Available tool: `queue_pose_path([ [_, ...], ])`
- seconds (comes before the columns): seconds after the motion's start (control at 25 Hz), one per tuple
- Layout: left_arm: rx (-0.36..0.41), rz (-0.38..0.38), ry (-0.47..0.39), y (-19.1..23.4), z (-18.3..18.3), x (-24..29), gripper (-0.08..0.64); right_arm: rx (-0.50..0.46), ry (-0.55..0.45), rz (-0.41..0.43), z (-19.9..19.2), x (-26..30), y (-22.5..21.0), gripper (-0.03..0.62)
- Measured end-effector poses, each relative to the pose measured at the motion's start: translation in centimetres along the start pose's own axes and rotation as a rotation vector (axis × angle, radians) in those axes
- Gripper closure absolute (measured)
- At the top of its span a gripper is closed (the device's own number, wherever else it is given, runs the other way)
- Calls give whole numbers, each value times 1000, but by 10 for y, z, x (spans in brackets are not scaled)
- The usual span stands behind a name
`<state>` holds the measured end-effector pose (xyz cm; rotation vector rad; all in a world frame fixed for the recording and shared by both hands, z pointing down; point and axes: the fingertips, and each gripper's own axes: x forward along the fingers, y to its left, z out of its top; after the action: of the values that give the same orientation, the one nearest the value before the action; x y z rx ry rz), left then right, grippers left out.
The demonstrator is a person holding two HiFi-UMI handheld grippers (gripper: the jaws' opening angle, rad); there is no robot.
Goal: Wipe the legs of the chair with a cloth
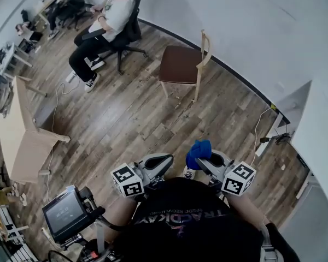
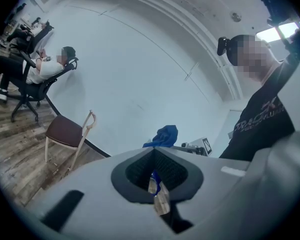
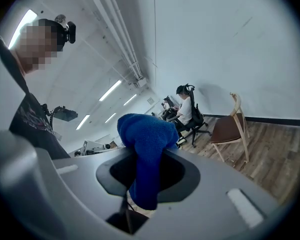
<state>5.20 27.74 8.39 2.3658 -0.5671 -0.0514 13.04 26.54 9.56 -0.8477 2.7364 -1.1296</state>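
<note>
Right gripper clamped on blue cloth. Left gripper jaws together, seemingly empty; bluish sliver at seam unclear. Chair at 12 o'clock, well apart. Risk: cloth bunched above jaws, could drag loose against legs.

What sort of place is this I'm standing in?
Likely a shared office or lab workspace: a person sits in a wheeled office chair, desks line the left side, and a wooden chair stands by the white wall.
</note>
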Motion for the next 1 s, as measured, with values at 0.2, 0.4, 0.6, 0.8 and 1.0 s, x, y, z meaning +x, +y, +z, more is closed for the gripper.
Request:
queue_pose_path([
  [0.2,0,3,-4,4,0,-5,561,-13,6,21,-2,4,4,500],
  [0.4,13,-6,-23,2,-5,-44,561,-51,2,30,-22,21,40,500],
  [0.6,20,-12,-21,5,-1,-59,561,-47,-21,19,-26,29,49,500],
  [0.8,37,-46,-18,3,8,-86,561,-64,-31,-5,-28,46,74,500],
  [1.0,38,-63,-11,7,6,-89,561,-58,-31,-18,-33,50,75,500],
])
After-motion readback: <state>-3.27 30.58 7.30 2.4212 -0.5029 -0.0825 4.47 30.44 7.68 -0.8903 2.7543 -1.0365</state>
